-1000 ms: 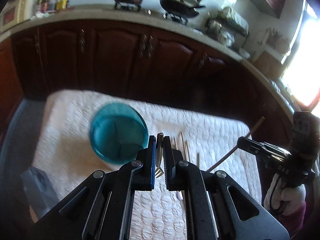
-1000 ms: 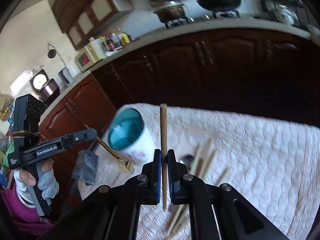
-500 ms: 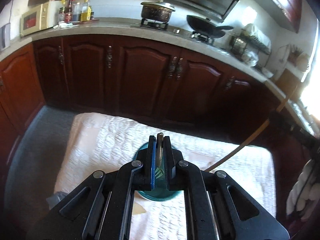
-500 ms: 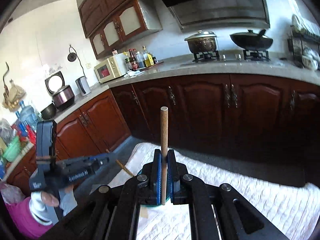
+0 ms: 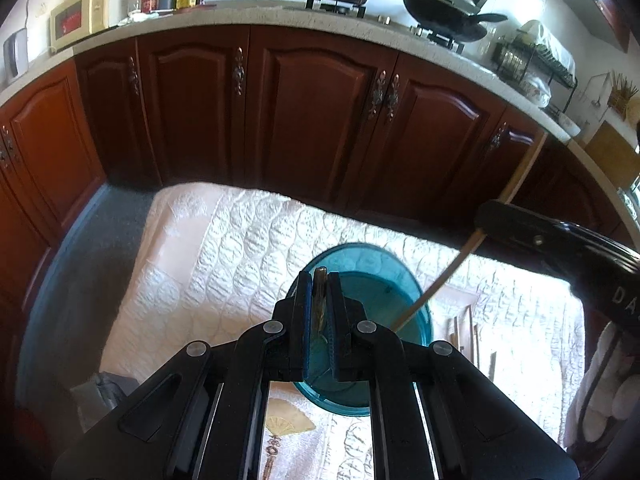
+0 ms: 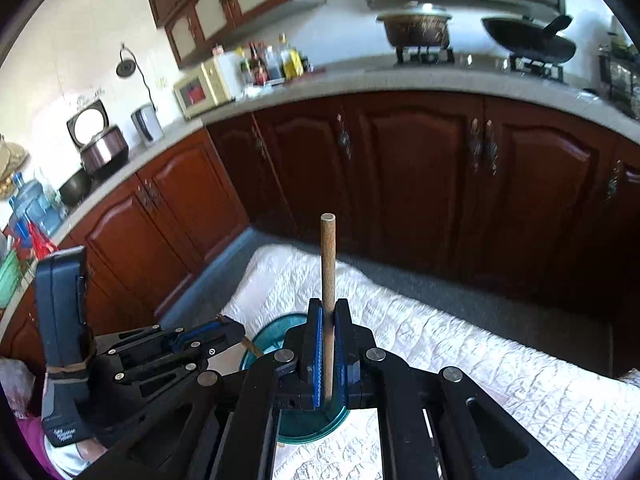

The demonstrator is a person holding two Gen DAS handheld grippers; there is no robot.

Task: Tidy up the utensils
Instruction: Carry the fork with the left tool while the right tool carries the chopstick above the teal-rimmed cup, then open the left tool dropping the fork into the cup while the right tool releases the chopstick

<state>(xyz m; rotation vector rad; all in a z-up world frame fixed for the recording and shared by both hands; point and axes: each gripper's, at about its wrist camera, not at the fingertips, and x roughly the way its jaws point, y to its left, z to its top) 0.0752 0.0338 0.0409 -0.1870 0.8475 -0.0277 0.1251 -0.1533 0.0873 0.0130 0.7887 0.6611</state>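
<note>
Left wrist view: your left gripper (image 5: pixel 319 294) is clenched on a fork (image 5: pixel 319 280), handle tip poking up between the jaws, tines down toward you. A second ago the teal cup (image 5: pixel 362 320) sat off to the upper left of the jaws; now it's directly under them, so you've brought the fork over the cup mouth. The right gripper (image 5: pixel 484 222) shows at the right edge, and the wooden stick (image 5: pixel 440 284) it holds slants down so its low end is at or inside the cup rim; can't tell if it touches. A few loose sticks (image 5: pixel 474 340) lie on the white quilted cloth (image 5: pixel 224 264) just right of the cup, still to be sorted.

Right wrist view: your right gripper (image 6: pixel 328 320) is clamped on the wooden stick (image 6: pixel 328 264), which stands upright through the jaws. The cup (image 6: pixel 272 336) was out ahead on the cloth a second ago; now it's tucked right beneath the jaws, mostly hidden. The left gripper (image 6: pixel 236 330) comes in from the left, fork end (image 6: pixel 251 347) angling at the cup rim.

Meaning: both tools are lined up above the cup, neither dropped yet. My guess is that letting go comes next, stick first since it looks lower.
</note>
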